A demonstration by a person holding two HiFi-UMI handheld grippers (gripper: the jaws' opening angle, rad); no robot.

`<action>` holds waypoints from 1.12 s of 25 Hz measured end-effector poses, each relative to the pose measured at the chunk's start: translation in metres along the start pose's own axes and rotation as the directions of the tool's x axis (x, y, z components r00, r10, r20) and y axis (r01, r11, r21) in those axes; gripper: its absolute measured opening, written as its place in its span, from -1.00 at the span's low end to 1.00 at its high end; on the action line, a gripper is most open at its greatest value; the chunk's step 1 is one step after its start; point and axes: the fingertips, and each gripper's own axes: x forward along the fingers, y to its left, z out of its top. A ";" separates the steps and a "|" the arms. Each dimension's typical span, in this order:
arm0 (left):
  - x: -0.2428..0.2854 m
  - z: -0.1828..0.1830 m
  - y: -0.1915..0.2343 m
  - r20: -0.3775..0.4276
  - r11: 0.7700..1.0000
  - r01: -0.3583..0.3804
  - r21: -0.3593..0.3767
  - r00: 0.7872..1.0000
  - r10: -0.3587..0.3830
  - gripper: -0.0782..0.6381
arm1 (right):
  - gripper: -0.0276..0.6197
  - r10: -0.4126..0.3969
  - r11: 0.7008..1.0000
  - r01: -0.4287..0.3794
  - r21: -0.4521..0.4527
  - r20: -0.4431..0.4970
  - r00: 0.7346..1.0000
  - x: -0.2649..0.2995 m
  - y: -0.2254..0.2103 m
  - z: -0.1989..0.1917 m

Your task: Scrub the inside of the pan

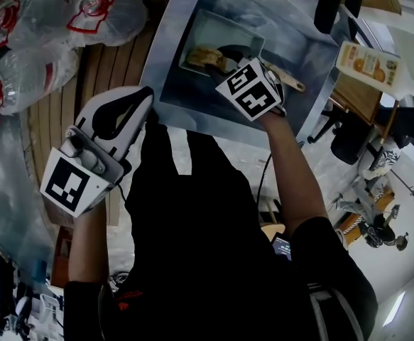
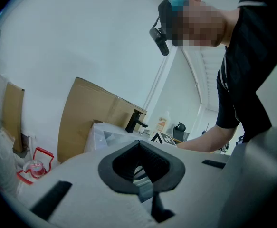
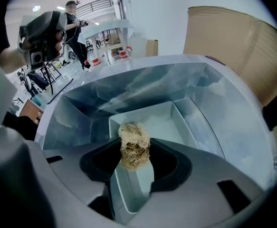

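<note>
Sink (image 3: 81,109) holds the pan (image 3: 176,122) flat on its floor. Right gripper (image 3: 135,152) is clamped on the scrubber (image 3: 134,141), poised over the pan's inside. Left gripper (image 1: 140,102) is closed and empty, parked aside, likely for clearance.

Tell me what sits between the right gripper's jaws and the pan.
A tan fibrous scrubber, clamped in the right gripper, hangs over the pan. Beyond it the pan's floor looks bare. The right gripper view shows this.
</note>
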 end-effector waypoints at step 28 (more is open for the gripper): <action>0.081 0.007 -0.064 -0.052 0.994 0.099 0.057 0.994 -0.096 -0.73 | -0.35 -0.027 1.000 0.027 0.001 -0.078 0.997 -0.041 -0.028 -0.099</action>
